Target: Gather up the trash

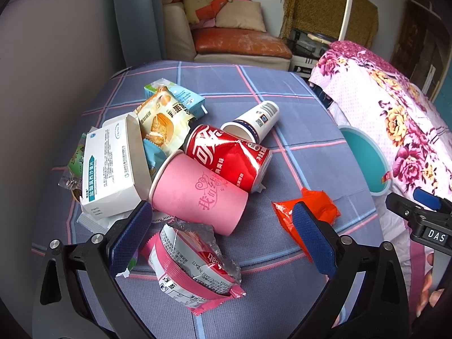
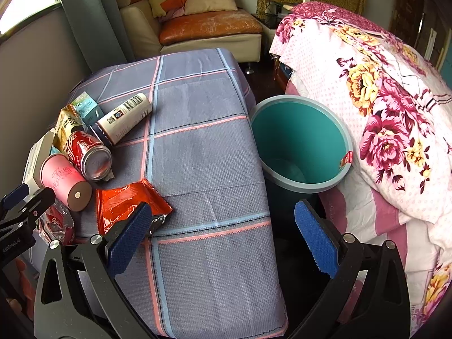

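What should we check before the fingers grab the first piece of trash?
1. Left gripper open and empty: ok.
2. Right gripper open and empty: ok.
3. Bin upright, mouth clear, beside the table: ok.
4. Orange wrapper lies alone, flat, near the right gripper: ok.
5. Pink cup free to lift: not ok, the red can leans against it.
6. Anything left inside the can: cannot tell.

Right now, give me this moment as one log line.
left gripper: open, over pink wrapper | right gripper: open, empty | bin: looks empty | trash on table
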Tool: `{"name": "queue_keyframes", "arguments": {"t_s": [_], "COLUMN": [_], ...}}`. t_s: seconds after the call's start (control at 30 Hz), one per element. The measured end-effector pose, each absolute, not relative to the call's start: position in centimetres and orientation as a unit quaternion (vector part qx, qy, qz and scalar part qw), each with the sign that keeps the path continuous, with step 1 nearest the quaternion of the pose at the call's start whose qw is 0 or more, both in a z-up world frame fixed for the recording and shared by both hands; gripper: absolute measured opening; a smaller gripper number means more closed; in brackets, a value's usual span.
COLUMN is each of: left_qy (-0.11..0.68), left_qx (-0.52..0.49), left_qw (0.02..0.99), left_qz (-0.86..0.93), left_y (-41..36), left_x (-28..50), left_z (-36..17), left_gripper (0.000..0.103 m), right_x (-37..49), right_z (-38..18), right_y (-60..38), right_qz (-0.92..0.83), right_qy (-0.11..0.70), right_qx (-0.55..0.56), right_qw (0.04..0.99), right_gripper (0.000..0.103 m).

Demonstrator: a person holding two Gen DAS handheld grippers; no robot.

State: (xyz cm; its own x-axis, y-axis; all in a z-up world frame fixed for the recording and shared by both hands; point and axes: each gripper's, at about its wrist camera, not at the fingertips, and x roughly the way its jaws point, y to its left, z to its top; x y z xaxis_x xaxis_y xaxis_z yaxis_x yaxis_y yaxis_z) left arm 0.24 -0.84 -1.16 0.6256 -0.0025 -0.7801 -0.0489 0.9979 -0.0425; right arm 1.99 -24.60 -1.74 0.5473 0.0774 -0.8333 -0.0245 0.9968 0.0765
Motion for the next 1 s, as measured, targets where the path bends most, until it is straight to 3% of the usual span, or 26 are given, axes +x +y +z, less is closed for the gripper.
{"name": "queue_keyframes", "arguments": {"t_s": [1.0], "left_qy": [0.443], "left_qx": [-0.019], "left_qw": [0.896], "left_qz": [0.006], "left_y": [-1.1], "left_x": [0.9], "left_z": [-0.9], "left_gripper": [0.099], "right_x": [2.5], "right_z": [-2.0], "right_y": [-25.0], "right_qz": [0.028], "right_qy": [0.482], "right_qx": [0.047], "right_qw": [0.874], "right_gripper": [0.097]}}
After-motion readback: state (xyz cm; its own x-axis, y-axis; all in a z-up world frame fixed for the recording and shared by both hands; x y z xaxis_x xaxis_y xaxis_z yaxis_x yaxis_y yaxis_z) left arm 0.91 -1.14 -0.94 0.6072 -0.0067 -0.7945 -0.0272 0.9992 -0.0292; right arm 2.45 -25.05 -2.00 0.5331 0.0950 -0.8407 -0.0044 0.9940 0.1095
